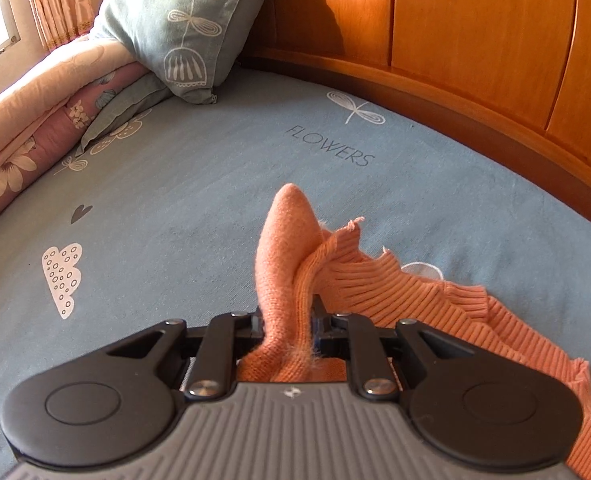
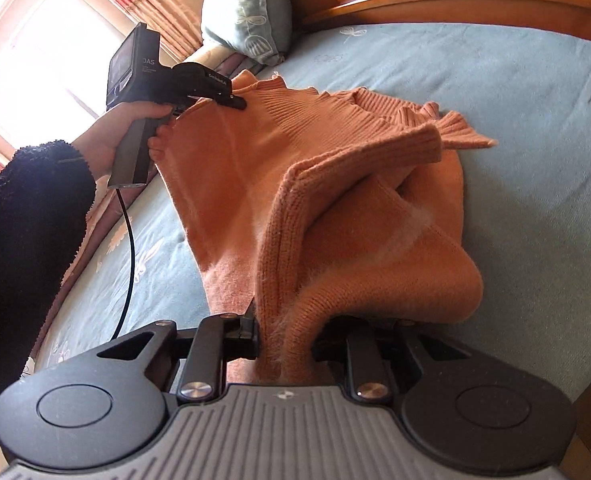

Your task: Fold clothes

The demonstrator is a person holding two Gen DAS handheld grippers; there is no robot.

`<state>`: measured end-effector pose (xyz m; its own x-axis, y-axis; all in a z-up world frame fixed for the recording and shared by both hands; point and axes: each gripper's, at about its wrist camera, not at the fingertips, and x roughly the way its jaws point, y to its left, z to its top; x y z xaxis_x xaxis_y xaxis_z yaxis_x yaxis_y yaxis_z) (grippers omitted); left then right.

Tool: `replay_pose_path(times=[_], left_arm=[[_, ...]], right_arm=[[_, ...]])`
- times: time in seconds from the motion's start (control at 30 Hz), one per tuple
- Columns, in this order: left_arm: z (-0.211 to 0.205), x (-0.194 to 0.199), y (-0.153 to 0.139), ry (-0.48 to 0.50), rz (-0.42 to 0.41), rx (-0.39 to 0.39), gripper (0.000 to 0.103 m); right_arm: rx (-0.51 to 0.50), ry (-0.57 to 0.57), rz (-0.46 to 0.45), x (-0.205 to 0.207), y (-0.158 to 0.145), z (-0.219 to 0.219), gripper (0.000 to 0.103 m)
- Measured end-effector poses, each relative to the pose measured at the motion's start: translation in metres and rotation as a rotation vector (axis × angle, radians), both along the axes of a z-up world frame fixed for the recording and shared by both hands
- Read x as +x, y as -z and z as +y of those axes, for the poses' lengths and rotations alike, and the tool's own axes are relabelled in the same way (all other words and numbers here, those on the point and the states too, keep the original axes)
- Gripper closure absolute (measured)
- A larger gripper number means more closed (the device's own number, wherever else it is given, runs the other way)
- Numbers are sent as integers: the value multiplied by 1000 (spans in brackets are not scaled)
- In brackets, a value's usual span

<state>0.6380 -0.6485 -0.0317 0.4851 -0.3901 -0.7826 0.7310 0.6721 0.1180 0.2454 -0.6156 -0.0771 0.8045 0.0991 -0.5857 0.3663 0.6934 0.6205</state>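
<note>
Sweater (image 2: pixel 335 200) folds hide both grippers' fingertips.

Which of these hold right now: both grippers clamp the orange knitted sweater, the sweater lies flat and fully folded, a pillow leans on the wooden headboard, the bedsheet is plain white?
1. Both the left gripper and the right gripper are shut on the orange knitted sweater. True.
2. The sweater lies flat and fully folded. False: it is bunched and partly lifted.
3. A blue-grey printed pillow leans against the wooden headboard. True.
4. The bedsheet is plain white. False: it is blue with white prints and the word FLOWERS.
</note>
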Motion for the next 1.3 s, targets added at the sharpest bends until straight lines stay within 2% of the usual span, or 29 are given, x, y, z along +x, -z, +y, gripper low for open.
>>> replay_pose_path(times=[0.13,0.2,0.3,0.37,0.43,0.63,0.7,0.83,0.97,1.03,1.23,1.3], left_arm=[[-7,7,19,1,-18,44,87],[-6,12,28,-7,-19,51,82],[-4,19,41,-18,-36,77,62],[0,24,46,-41,-51,94,38],[5,29,50,-63,-56,100,29],[29,47,44,-143,33,29,28],[41,49,37,-174,47,6,29],[65,39,18,-189,-4,29,29],[92,3,-4,-103,-38,32,29],[103,-22,-12,-55,-36,27,28],[136,-110,-13,105,71,-79,27],[139,-141,-6,165,105,-98,27]], right_arm=[[10,8,18,-4,7,-1,78],[23,13,26,-5,12,-3,78],[42,17,25,-7,18,-6,77],[50,17,17,-8,18,-7,75],[57,18,14,-8,19,-8,74],[87,26,6,-7,29,-15,68],[98,30,10,-1,32,-18,61],[155,29,10,3,38,-21,47],[207,36,8,-3,42,-21,38],[244,47,-7,-12,44,-22,38],[419,109,-124,-55,55,-35,37],[538,126,-200,-71,64,-43,37]])
